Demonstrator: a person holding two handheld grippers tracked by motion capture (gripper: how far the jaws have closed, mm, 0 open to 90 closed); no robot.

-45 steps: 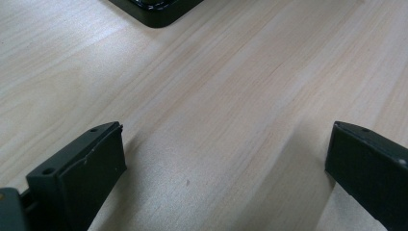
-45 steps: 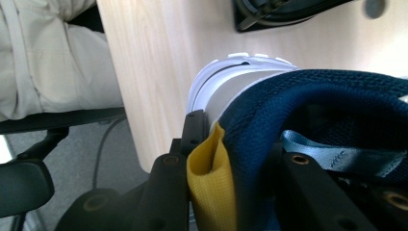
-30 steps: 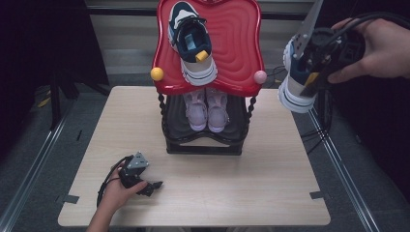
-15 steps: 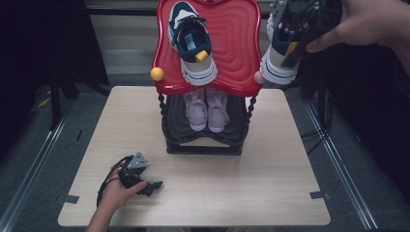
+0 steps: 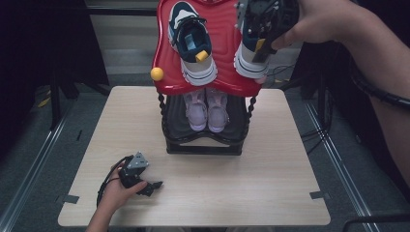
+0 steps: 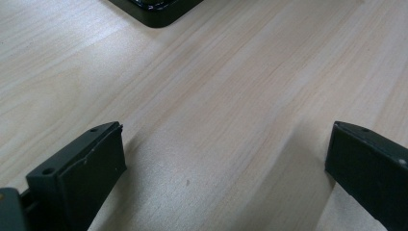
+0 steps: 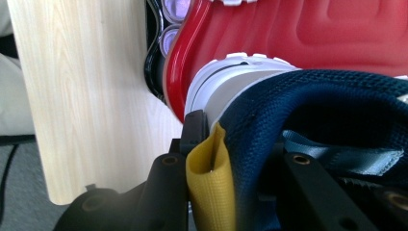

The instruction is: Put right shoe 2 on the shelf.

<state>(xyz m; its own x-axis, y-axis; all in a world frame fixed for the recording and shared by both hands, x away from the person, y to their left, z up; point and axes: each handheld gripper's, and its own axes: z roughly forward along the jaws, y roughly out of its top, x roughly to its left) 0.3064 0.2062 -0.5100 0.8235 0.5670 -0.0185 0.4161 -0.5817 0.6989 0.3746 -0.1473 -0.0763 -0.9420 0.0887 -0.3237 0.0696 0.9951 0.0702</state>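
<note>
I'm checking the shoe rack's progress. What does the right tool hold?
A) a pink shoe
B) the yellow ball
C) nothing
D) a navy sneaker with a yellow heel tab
D: the right tool is clamped on the heel of the navy sneaker, over the red top shelf; its yellow tab shows between the jaws.

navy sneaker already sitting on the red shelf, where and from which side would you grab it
Grip the navy sneaker at its heel collar, by the yellow pull tab, coming from above on the near side. The heel faces the person and the opening faces up, so one jaw can likely slip inside, just as the right gripper holds the second sneaker.
</note>
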